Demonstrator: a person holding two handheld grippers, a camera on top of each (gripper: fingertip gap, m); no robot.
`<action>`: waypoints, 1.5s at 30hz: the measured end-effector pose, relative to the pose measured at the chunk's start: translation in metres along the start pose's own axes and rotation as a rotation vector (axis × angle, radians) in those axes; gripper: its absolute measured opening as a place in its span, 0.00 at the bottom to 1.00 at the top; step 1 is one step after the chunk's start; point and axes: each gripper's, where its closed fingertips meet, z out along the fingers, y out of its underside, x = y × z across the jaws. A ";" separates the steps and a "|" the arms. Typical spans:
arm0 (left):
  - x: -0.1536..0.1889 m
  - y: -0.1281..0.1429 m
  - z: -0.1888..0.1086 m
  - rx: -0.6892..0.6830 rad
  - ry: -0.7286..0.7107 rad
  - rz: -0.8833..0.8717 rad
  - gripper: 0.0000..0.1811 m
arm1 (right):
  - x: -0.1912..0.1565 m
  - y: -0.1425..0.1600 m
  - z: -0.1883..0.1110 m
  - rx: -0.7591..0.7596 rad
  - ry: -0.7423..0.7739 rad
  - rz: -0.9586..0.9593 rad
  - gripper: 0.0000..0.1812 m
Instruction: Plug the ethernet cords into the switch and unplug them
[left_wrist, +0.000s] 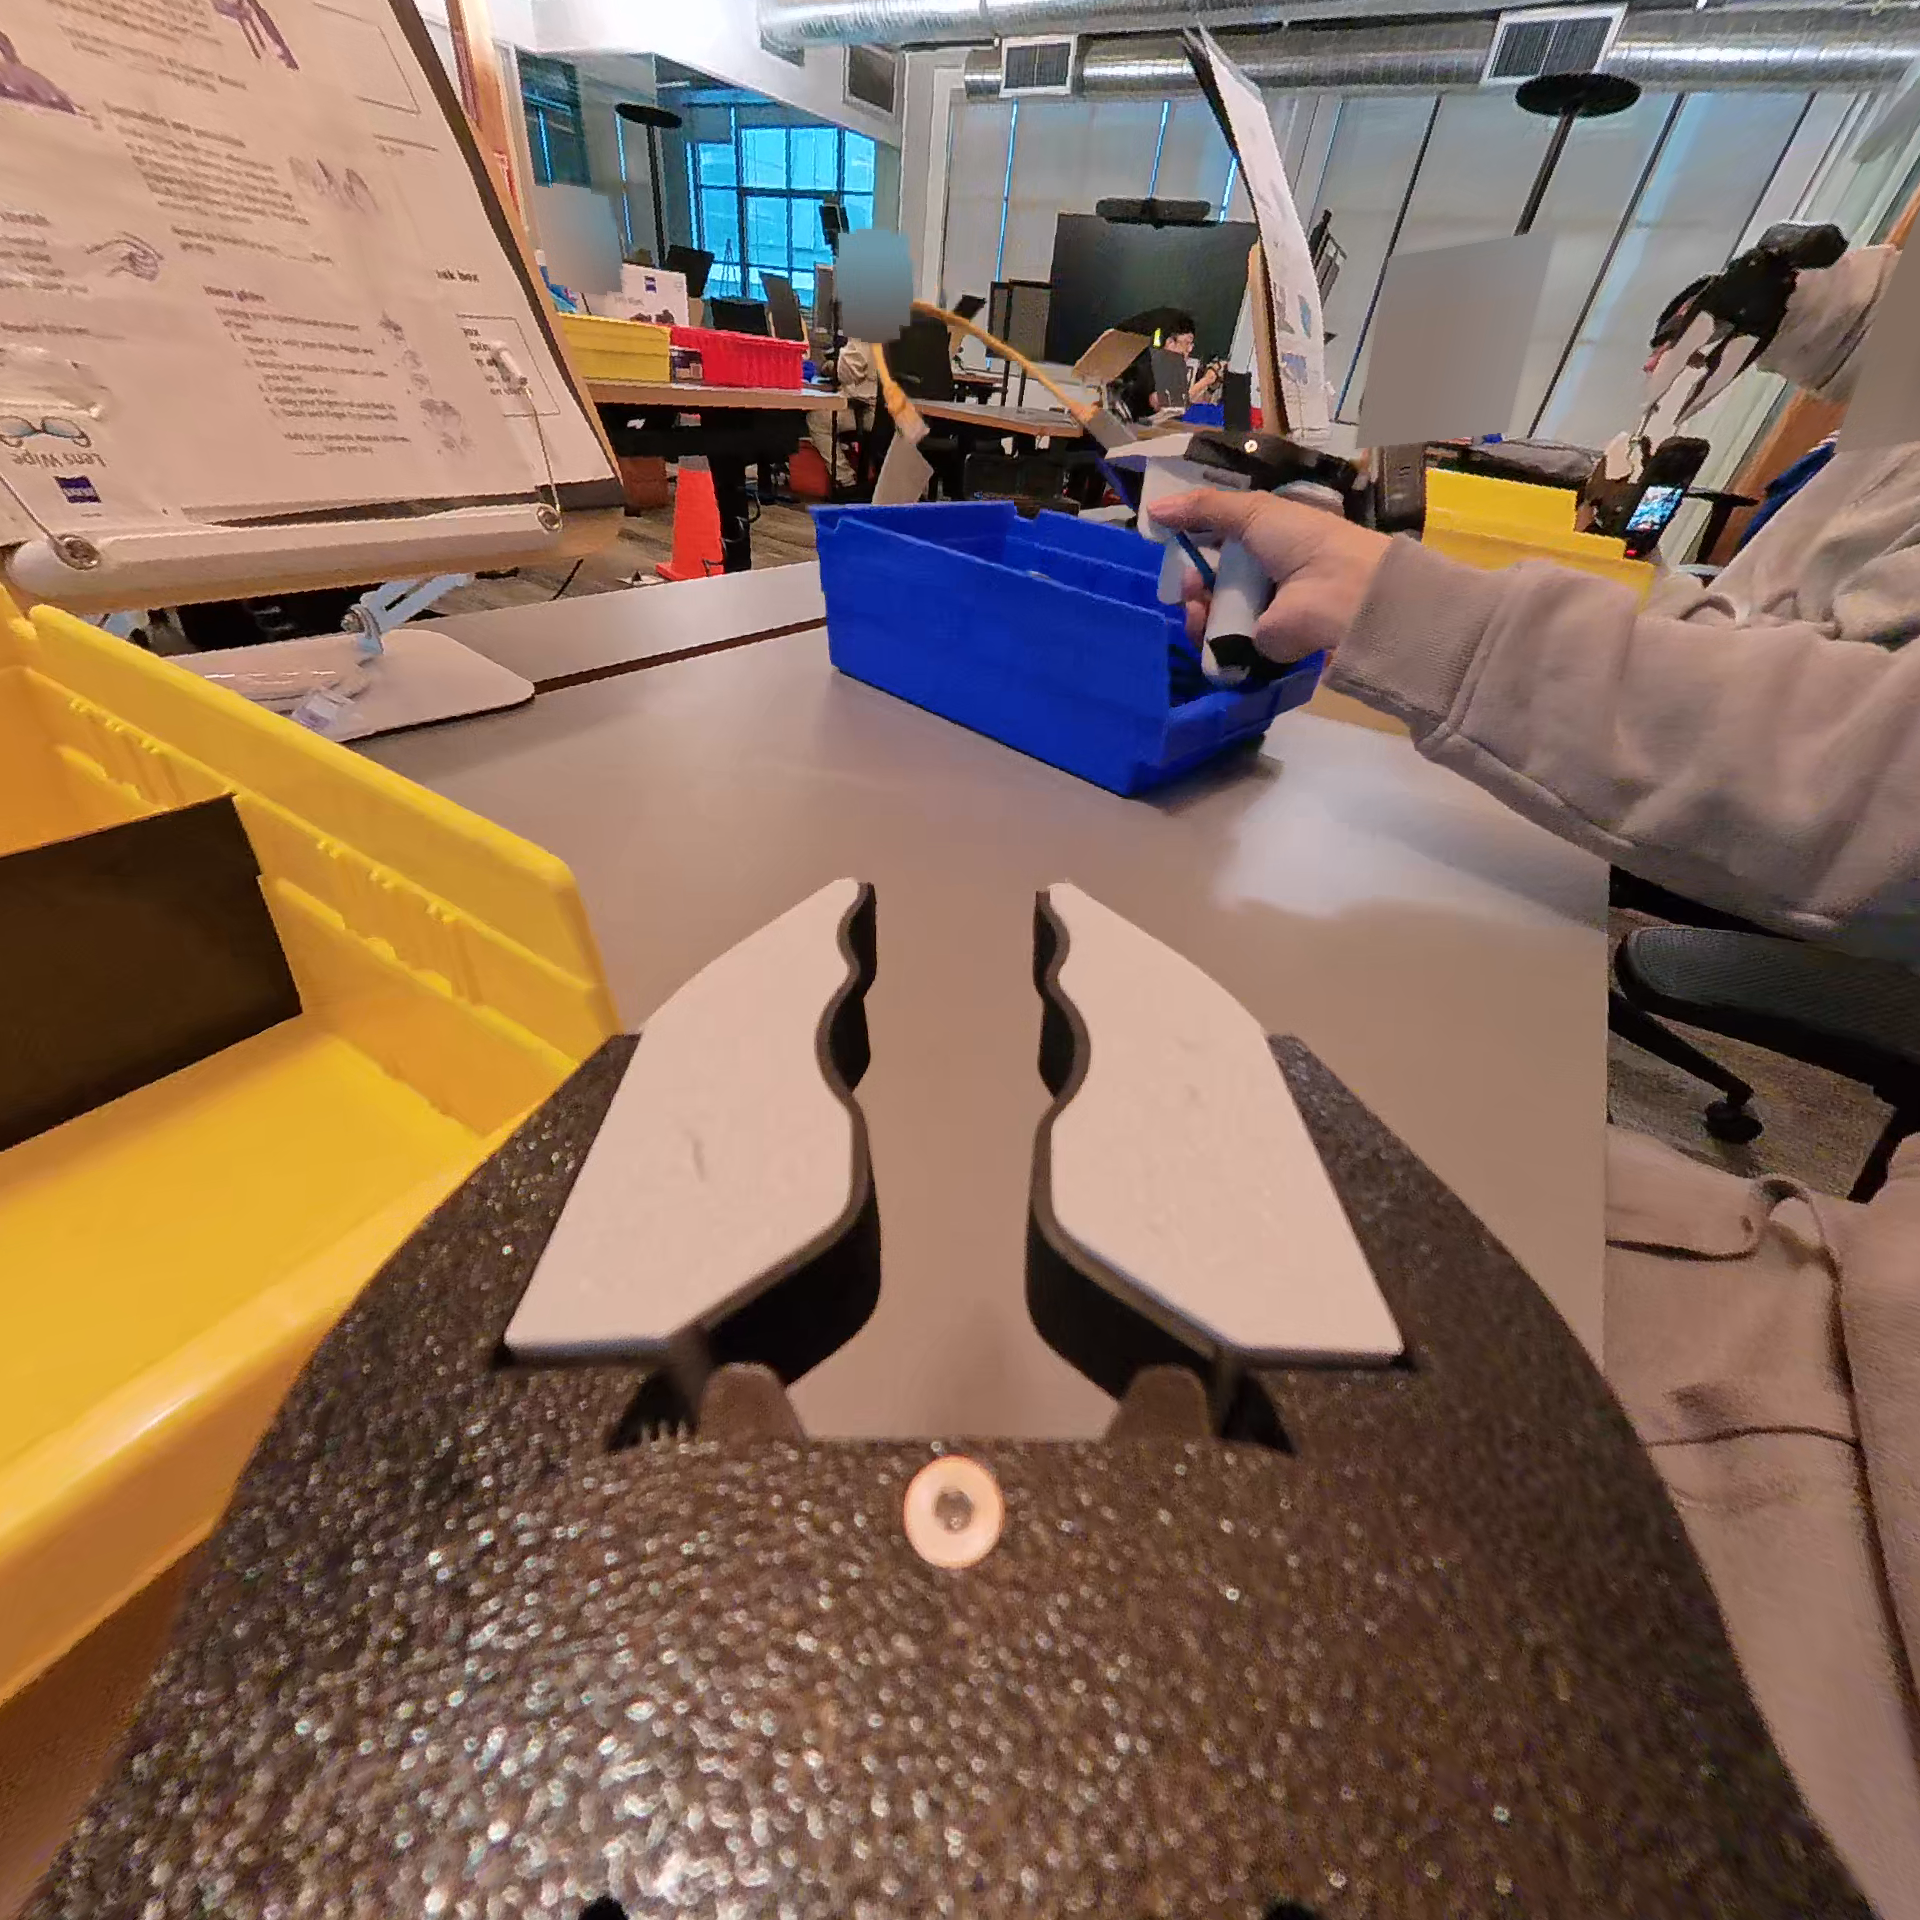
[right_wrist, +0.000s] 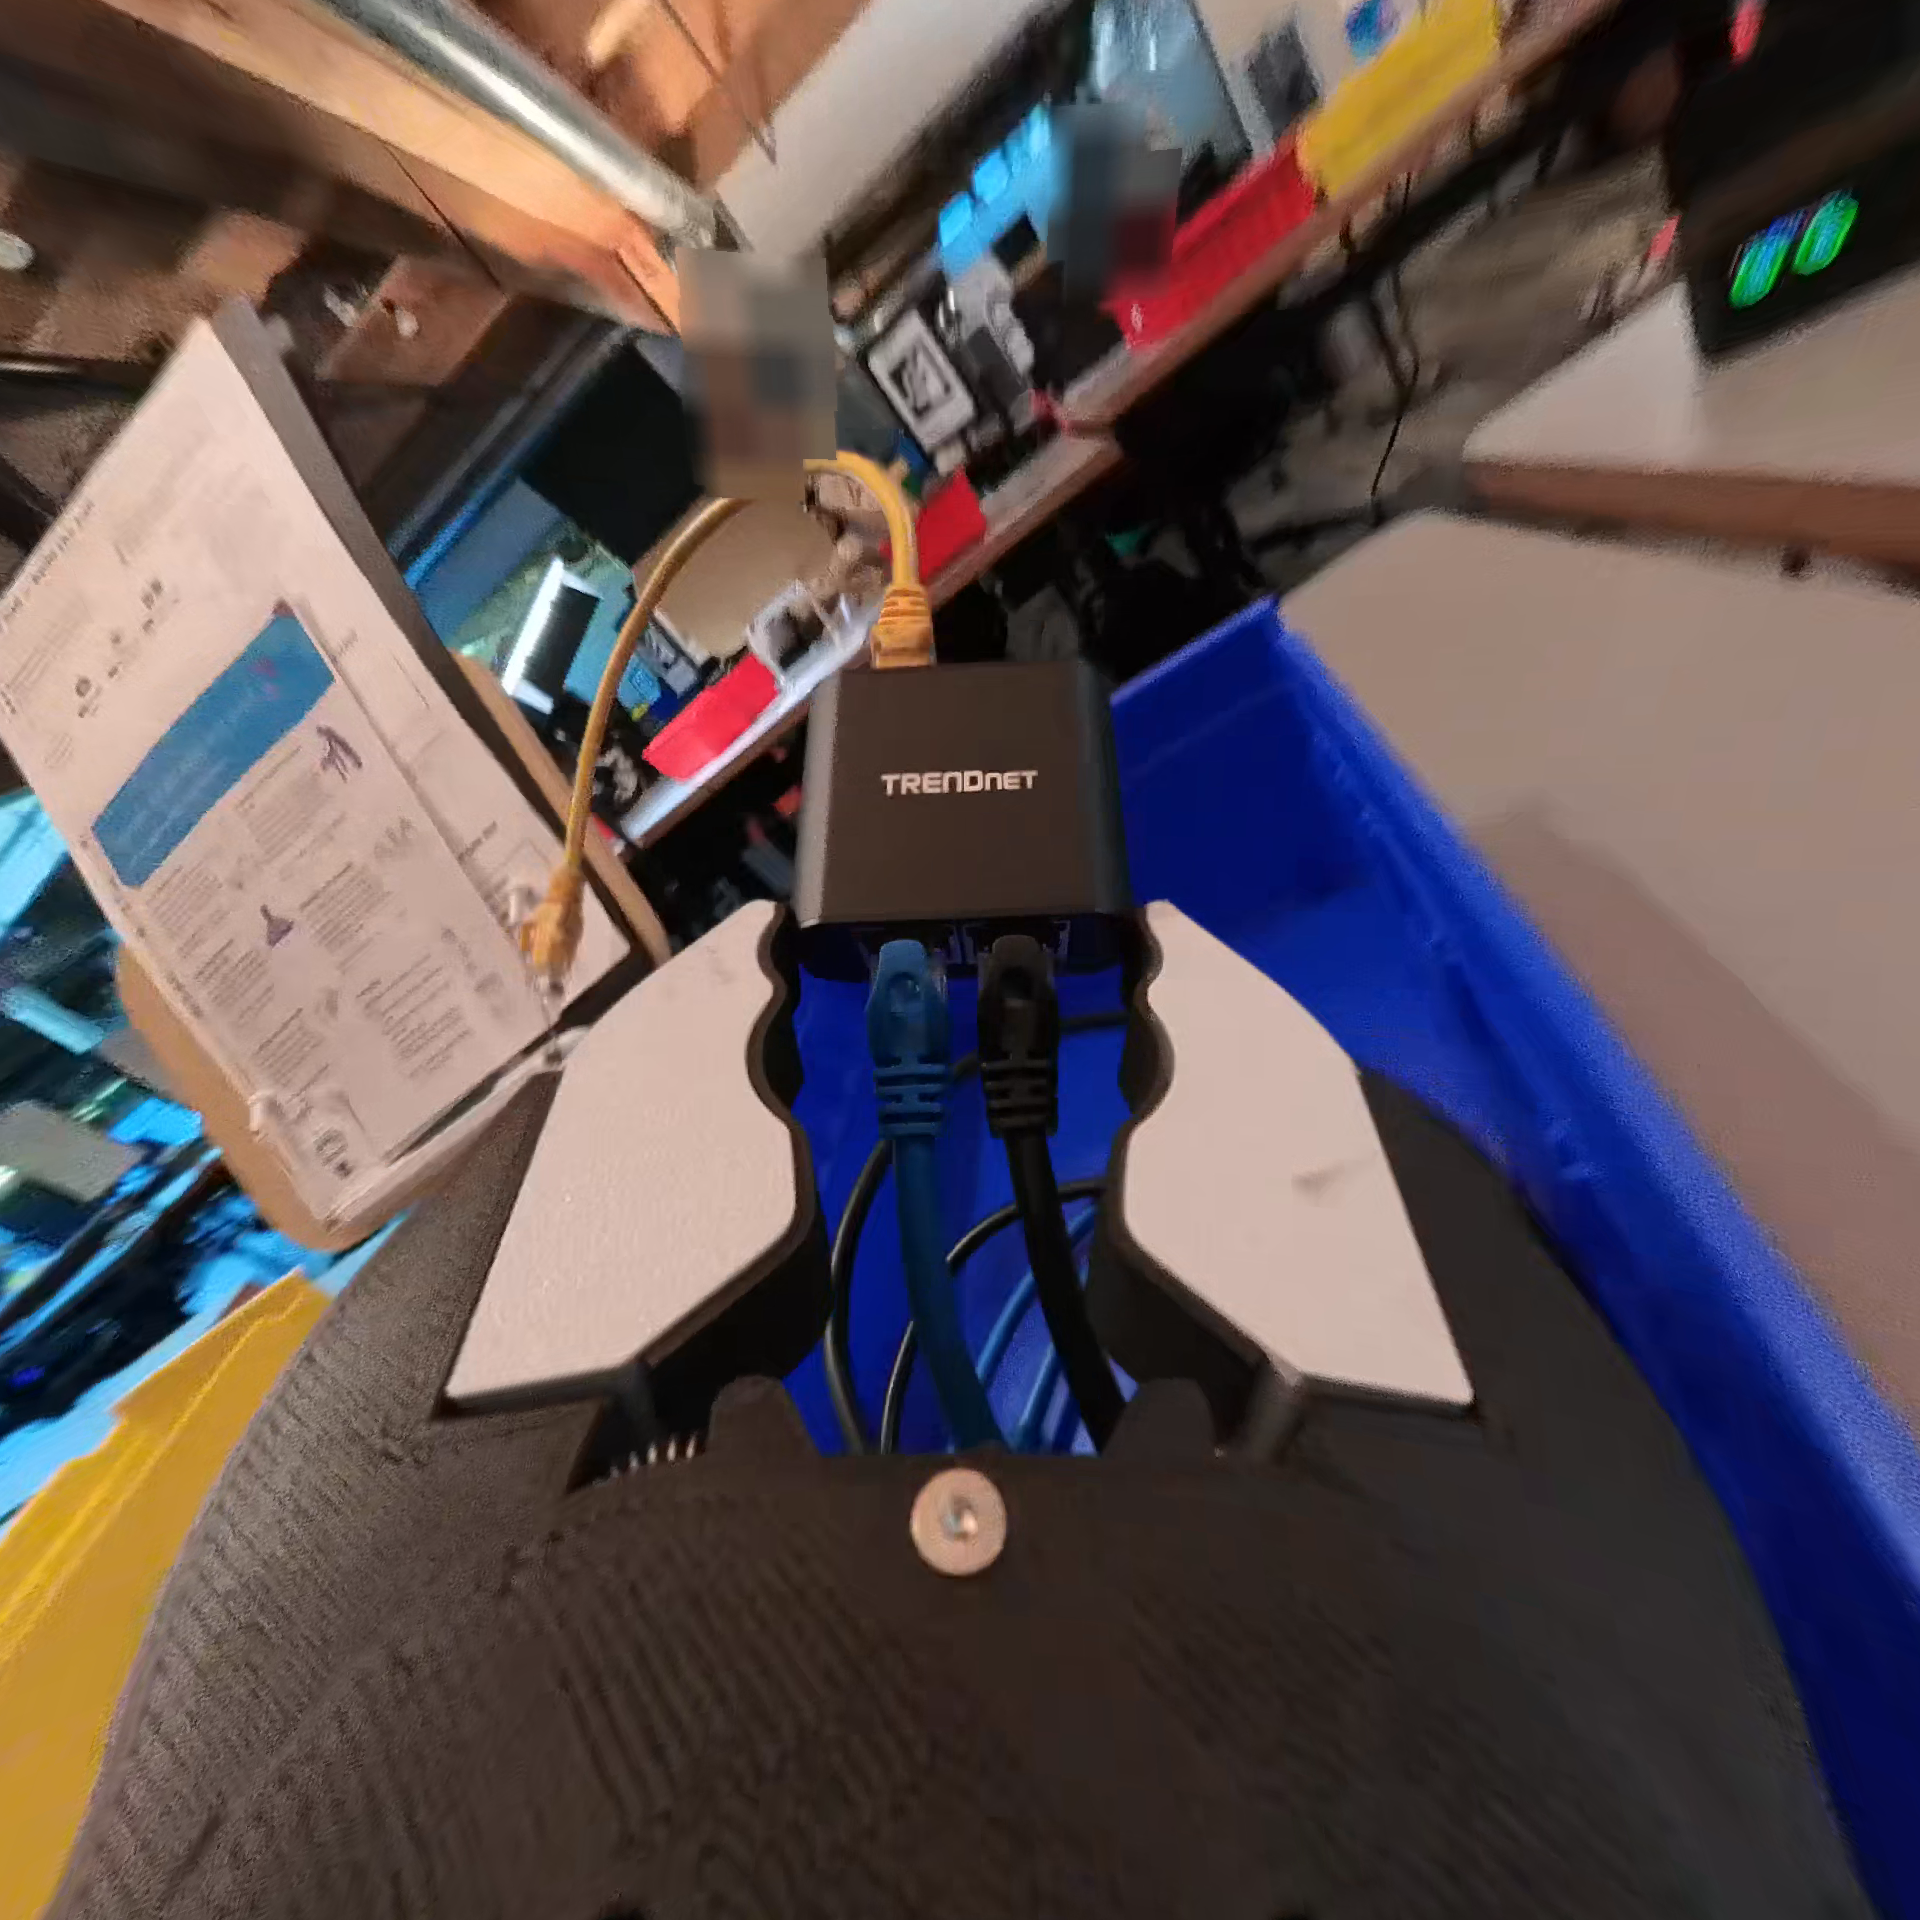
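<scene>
My right gripper (right_wrist: 963, 925) is shut on a small black switch (right_wrist: 961, 790) and holds it above the blue bin (right_wrist: 1351, 935). A blue cord (right_wrist: 914, 1049) and a black cord (right_wrist: 1018, 1049) are plugged into its near side and run down between my fingers into the bin. A yellow cord (right_wrist: 899, 613) is plugged into its far side and loops up. The yellow cord's free plug (right_wrist: 556, 925) dangles at the left. My left gripper (left_wrist: 956, 904) is open and empty, low over the grey table (left_wrist: 935, 748). The left wrist view shows the yellow cord (left_wrist: 997, 343) arching above the blue bin (left_wrist: 997, 623).
A yellow bin (left_wrist: 312, 1039) with a dark card in it stands right beside my left gripper. A sheet on a stand (left_wrist: 260, 291) rises at the back left. The person's hand (left_wrist: 1278, 582) and sleeve reach in from the right. An office chair (left_wrist: 1766, 997) stands past the table edge. The left gripper's tips are roughly 50 centimetres from the right gripper's.
</scene>
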 end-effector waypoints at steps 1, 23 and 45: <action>0.001 0.001 0.000 -0.006 0.002 0.002 0.15 | -0.001 0.010 0.004 -0.071 -0.015 0.027 0.34; 0.014 0.017 0.023 -0.083 0.056 0.014 0.15 | -0.039 0.052 0.017 -0.687 -0.168 -0.706 0.36; 0.030 0.030 0.026 -0.114 0.120 0.026 0.17 | -0.058 0.001 0.049 -0.328 -0.289 -0.565 0.02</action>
